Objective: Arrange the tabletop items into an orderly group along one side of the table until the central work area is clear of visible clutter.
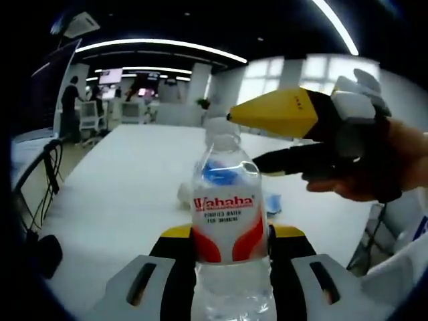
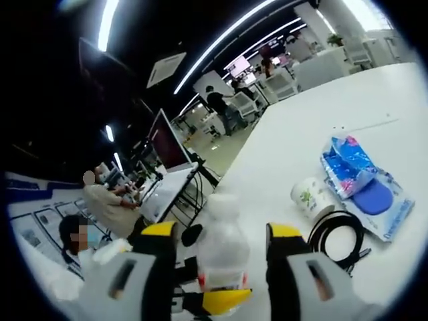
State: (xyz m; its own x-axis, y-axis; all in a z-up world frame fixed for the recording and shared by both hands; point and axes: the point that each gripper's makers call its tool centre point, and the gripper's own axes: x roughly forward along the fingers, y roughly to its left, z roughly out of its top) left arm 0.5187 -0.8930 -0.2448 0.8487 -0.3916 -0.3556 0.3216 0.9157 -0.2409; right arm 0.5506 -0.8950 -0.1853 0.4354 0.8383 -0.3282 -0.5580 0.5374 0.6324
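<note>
Between the left gripper (image 1: 231,257) jaws in the left gripper view, a clear water bottle (image 1: 227,227) stands upright, red-and-white label facing the camera, white cap on top; both yellow-tipped jaws press its sides, pinching it. Bottle is see-through, and how full it is can't be told. Just past the bottle the right gripper (image 1: 251,137) comes in from the right, held by a gloved hand (image 1: 374,167); one yellow jaw and one black jaw spread apart near the bottle's cap, not touching it as far as visible. Low behind the bottle, a white roll (image 1: 184,192) and a bit of blue packet (image 1: 273,202) peek out on the white table (image 1: 120,194). Far back: office chairs, screens, a standing person.

In the right gripper view the right gripper (image 2: 221,251) jaws stand apart either side of the bottle (image 2: 222,251), gaps on both sides, nothing gripped. A yellow jaw tip of the left gripper (image 2: 224,301) shows at the bottle's base. This view adds what the other hides: a coiled black cable (image 2: 338,237) on the table (image 2: 321,127), white roll (image 2: 311,197) just beside it, then a blue-patterned plastic packet (image 2: 358,170) lying flat, its contents unclear. Beyond the table edge, a laptop (image 2: 167,180) and seated people
</note>
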